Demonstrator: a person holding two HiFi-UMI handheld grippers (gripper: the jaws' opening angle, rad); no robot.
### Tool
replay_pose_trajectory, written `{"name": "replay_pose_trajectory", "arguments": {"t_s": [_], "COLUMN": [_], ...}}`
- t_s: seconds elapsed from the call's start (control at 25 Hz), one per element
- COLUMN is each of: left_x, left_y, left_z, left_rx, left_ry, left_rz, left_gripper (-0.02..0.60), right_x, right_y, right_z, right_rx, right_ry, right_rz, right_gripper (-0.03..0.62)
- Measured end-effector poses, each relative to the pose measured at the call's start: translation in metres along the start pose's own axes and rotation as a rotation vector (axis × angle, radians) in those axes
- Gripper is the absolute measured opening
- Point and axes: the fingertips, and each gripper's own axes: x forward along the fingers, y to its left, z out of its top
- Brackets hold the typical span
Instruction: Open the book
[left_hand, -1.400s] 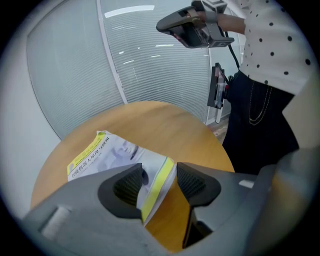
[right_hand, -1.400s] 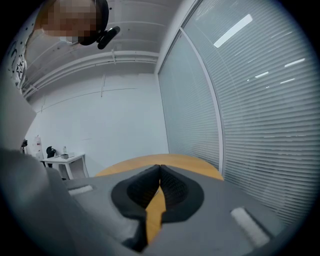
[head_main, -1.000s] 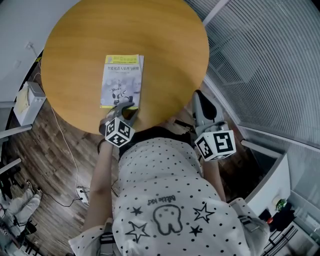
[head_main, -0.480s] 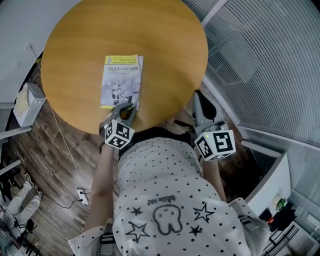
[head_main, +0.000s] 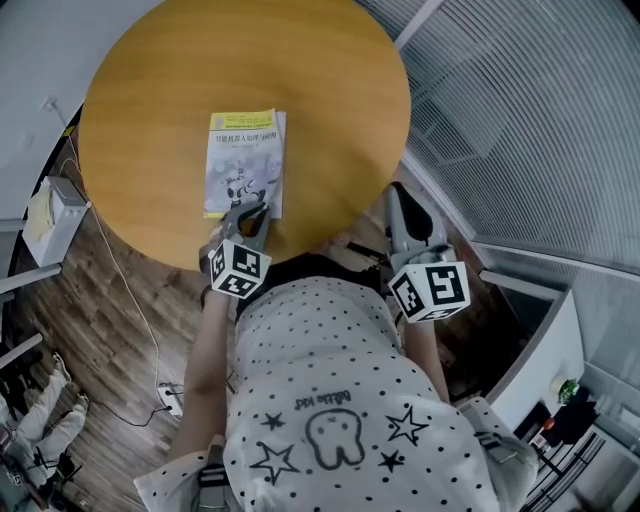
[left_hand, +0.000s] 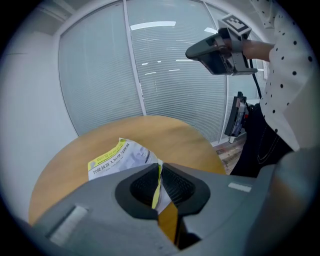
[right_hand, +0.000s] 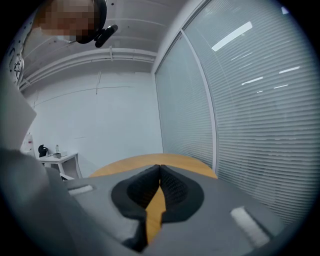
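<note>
Left gripper view shows my left gripper (left_hand: 159, 174) has just been closing and now pinches the near corner of the book (left_hand: 116, 159), with the thin cover curling up between the pads. The book lies flat on the round table (head_main: 330, 100), close to my edge. It looks like a light paperback with a floppy, glossy cover, so I judge that corner the right hold, gripped gently or it may crease or slip. My right gripper (right_hand: 160, 172) has its jaws together on nothing, beside the table's edge
</note>
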Motion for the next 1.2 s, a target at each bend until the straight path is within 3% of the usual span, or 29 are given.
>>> {"name": "replay_pose_trajectory", "arguments": {"t_s": [0.24,0.48,0.72,1.2], "left_x": [-0.006,-0.019,-0.031,-0.049], "left_y": [0.014,0.026,0.044,0.073], "left_z": [0.004,0.004,0.003,-0.003], "left_rx": [-0.119,-0.192,-0.333,-0.41], "left_ry": [-0.052,-0.089,-0.148,-0.194], "left_rz": [0.005,0.015,0.03,0.063], "left_gripper": [0.035,0.035,0.034,0.034], "right_x": [-0.007,-0.014,-0.016,-0.009], "right_y": [0.004,0.023,0.032,0.056], "right_z": [-0.001,0.003,0.003,0.004], "right_rx": [0.012,0.02,0.029,0.029], "right_ry": [0.005,-0.013,-0.016,-0.029], "right_rz": [-0.059,-0.097,-0.125,-0.123], "right_gripper": [0.003,0.003,0.003,0.003]}}
